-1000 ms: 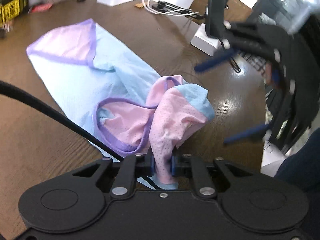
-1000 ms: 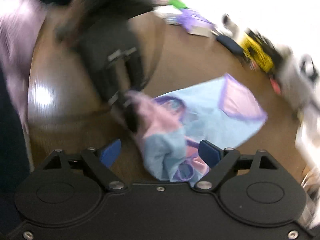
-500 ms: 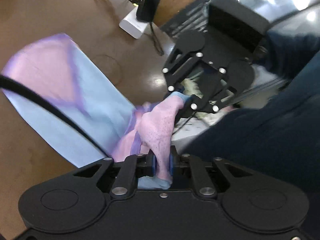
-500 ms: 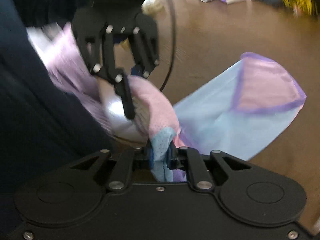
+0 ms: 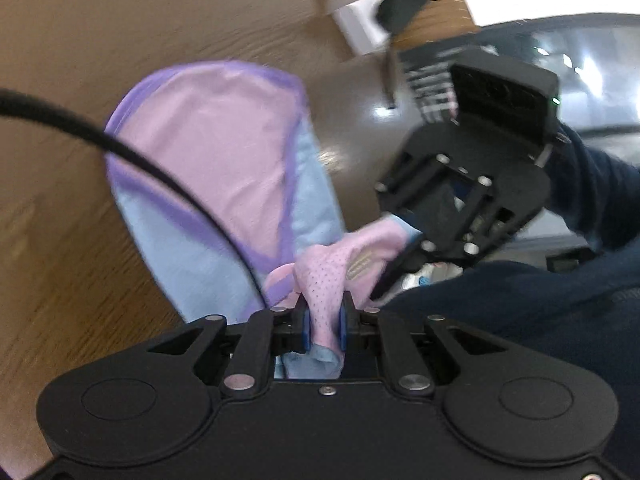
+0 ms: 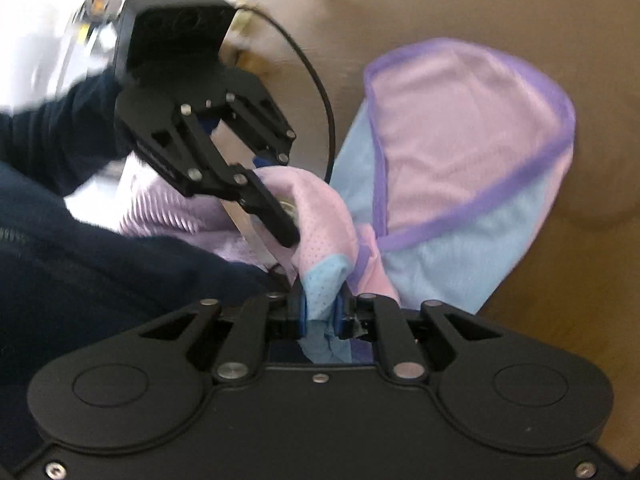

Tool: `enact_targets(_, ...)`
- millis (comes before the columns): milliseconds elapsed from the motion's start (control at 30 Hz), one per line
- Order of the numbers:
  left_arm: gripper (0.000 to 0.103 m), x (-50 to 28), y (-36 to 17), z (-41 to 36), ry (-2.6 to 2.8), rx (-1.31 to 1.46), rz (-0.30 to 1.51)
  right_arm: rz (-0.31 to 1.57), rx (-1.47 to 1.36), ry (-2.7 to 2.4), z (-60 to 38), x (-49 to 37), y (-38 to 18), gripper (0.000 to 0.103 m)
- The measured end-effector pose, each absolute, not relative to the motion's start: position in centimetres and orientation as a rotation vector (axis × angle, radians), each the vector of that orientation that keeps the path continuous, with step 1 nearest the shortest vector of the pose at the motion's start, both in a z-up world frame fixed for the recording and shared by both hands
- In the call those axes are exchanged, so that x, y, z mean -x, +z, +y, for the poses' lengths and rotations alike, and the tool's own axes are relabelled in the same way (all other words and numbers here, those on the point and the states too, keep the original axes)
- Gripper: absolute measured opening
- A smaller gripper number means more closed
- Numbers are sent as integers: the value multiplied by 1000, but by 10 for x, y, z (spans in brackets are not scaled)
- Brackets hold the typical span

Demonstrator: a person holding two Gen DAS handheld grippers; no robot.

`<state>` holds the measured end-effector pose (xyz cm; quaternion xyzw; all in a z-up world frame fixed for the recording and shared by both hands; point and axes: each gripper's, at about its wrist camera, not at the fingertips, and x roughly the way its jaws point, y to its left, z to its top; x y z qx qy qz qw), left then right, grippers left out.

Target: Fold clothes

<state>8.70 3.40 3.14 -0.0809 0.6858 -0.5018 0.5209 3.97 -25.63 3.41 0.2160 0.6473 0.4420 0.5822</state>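
A mesh garment (image 5: 224, 152) in pink and light blue with purple trim lies partly on the brown table (image 5: 80, 80), its near end lifted. My left gripper (image 5: 324, 320) is shut on a bunched pink fold of it. My right gripper (image 6: 320, 312) is shut on a light blue corner of the same garment (image 6: 460, 152). The two grippers face each other close together, with a short stretch of pink cloth between them. In the left wrist view the right gripper (image 5: 400, 260) sits at the right; in the right wrist view the left gripper's finger (image 6: 272, 216) rests against the pink cloth.
A person's dark blue sleeve and clothing (image 5: 520, 312) fill the near side by the table edge. A black cable (image 5: 120, 148) crosses over the garment. A white box (image 5: 362, 28) with a black stand is at the far edge. Lilac cloth (image 6: 168, 208) lies by the person.
My right gripper went from open beside the garment to shut on its blue corner. Both grippers rolled and drew the held end toward the person, dragging the garment along the table.
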Motion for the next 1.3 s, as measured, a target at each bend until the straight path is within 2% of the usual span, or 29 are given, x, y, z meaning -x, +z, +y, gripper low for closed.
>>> enact_targets(67,14,-88,26,35,-1119,193,1642,1502,-560,954,-263,-40,29,17)
enact_targets(133,28,-89,25,34,-1059,164,1628,1499,-538,914,-266,-40,28,19)
enact_targets(200,38,-87,30,32,-1033,137,1603,1493,-458,854,-262,-46,30,36)
enact_targets(233,48,-85,36,31,-1012,114,1586,1479,-434,821,-263,-47,34,44)
enact_targets(267,56,-83,43,33,-994,92,1572,1460,-423,795,-267,-50,39,57)
enact_targets(300,70,-80,51,36,-973,75,1549,1445,-416,776,-270,-52,42,66)
enact_targets(333,76,-78,60,40,-947,58,1517,1418,-393,748,-273,-52,51,76)
enact_targets(433,79,-79,75,58,-916,94,1479,1314,-325,660,-287,-55,77,76)
enact_targets(533,79,-91,79,77,-822,127,1452,1230,-231,531,-298,-65,88,76)
enact_targets(600,79,-100,75,78,-745,137,1425,1214,-189,497,-296,-73,85,69)
enact_targets(667,79,-107,74,70,-667,105,1356,1193,-116,503,-288,-83,84,52)
enact_targets(733,77,-112,72,57,-639,70,1320,1172,-20,501,-274,-88,81,47)
enact_targets(767,77,-114,72,53,-633,59,1310,1166,32,506,-267,-90,80,38)
enact_targets(800,72,-116,73,48,-636,41,1297,1158,65,515,-261,-91,79,34)
enact_targets(833,55,-118,75,44,-646,23,1286,1149,88,523,-255,-91,78,17)
enact_targets(867,44,-118,75,42,-651,16,1283,1144,117,528,-251,-90,79,4)
enact_targets(900,19,-120,74,39,-647,14,1290,1139,135,529,-249,-90,79,4)
enact_targets(933,7,-125,71,37,-635,16,1307,1120,156,526,-248,-90,80,4)
enact_targets(1167,7,-164,75,30,-485,27,1166,1003,189,435,-252,-124,90,7)
enact_targets(1200,8,-170,75,31,-437,32,1159,1010,181,431,-255,-130,90,11)
enact_targets(1267,14,-179,79,37,-375,42,1178,1025,166,441,-262,-136,100,36)
enact_targets(1300,27,-179,84,41,-385,55,1179,1021,156,457,-263,-135,103,41)
